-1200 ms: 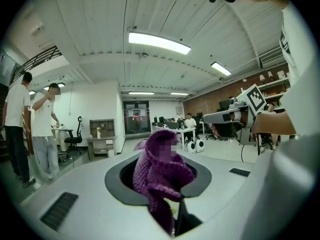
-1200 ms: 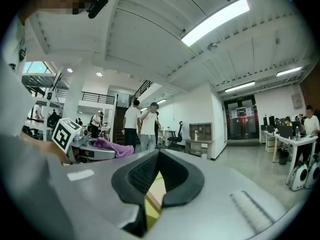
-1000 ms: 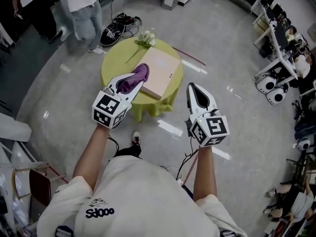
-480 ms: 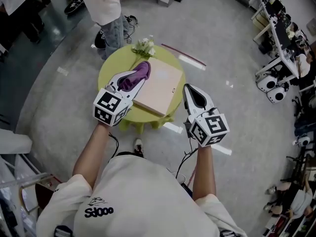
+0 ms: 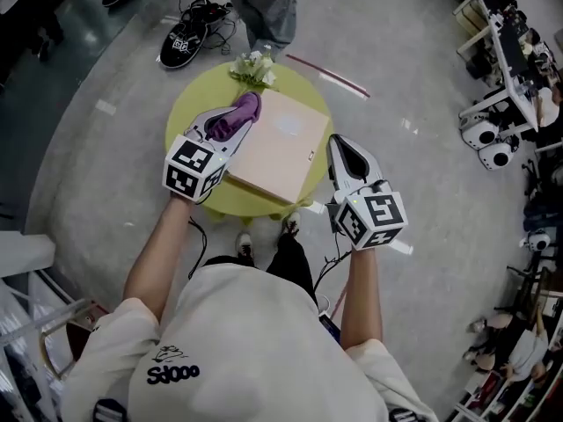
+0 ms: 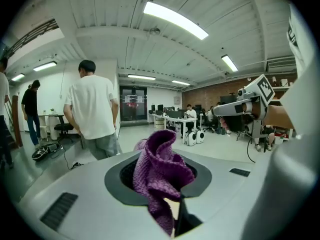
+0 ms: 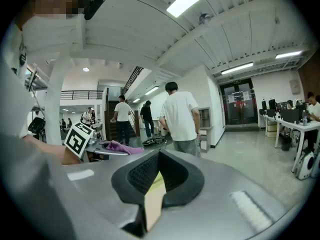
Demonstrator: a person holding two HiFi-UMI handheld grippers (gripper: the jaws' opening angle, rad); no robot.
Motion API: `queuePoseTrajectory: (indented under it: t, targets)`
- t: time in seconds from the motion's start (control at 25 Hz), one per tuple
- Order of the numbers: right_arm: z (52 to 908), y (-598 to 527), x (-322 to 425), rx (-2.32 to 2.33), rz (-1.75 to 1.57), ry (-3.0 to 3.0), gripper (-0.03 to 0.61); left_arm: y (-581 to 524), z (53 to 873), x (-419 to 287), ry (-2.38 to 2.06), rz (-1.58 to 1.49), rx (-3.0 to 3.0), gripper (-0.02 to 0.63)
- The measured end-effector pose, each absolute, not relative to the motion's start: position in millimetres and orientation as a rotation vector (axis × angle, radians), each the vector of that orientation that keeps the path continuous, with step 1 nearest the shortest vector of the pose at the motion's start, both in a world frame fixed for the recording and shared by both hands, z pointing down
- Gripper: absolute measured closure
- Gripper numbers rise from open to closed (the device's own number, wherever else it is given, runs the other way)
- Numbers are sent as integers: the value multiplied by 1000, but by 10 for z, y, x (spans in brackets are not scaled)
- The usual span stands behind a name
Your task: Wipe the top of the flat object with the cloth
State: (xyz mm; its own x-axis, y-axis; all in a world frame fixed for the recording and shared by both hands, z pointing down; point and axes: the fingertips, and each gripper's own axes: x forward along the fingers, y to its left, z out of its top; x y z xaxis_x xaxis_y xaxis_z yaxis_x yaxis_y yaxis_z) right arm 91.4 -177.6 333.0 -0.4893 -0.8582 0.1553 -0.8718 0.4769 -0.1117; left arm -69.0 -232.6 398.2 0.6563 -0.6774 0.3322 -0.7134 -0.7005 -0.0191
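Left claw (image 5: 230, 123) is clamped on the purple cloth (image 5: 239, 111). In the left gripper view the cloth (image 6: 160, 171) bunches up out of the closed jaws. It sits centre-left of the head view, over the upper left edge of the beige flat object (image 5: 277, 143). Can't tell if it touches the surface.

Right claw (image 5: 339, 145) has its jaws drawn together at the tips with nothing between them. It sits just beside the flat object's right edge, right of centre. A strip of the flat object (image 7: 152, 204) shows through the slit in the right gripper view.

Flat object lies on a round yellow-green tabletop (image 5: 189, 117), covering most of its right half. White flowers (image 5: 252, 67) lie at the tabletop's top rim. A person (image 5: 264, 3) stands just beyond it at the top edge of the frame.
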Motion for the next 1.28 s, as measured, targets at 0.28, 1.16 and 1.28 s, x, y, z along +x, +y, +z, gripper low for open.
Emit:
queuePoseTrajectory:
  t: [0.28,1.16,1.28]
  targets:
    - [3622,-2228,1122,1525,355,-2610,569,-2872,4467,-584,-1182,584,2667,505]
    - [4364,-2989,1789,1548,410,-2508,571,-4084,6402,-226,-1095,1203,2378,505]
    - [4438,-2981,1879,1572,446,-2493,571,-4063,6442,-117,-1092,1199,2379,503]
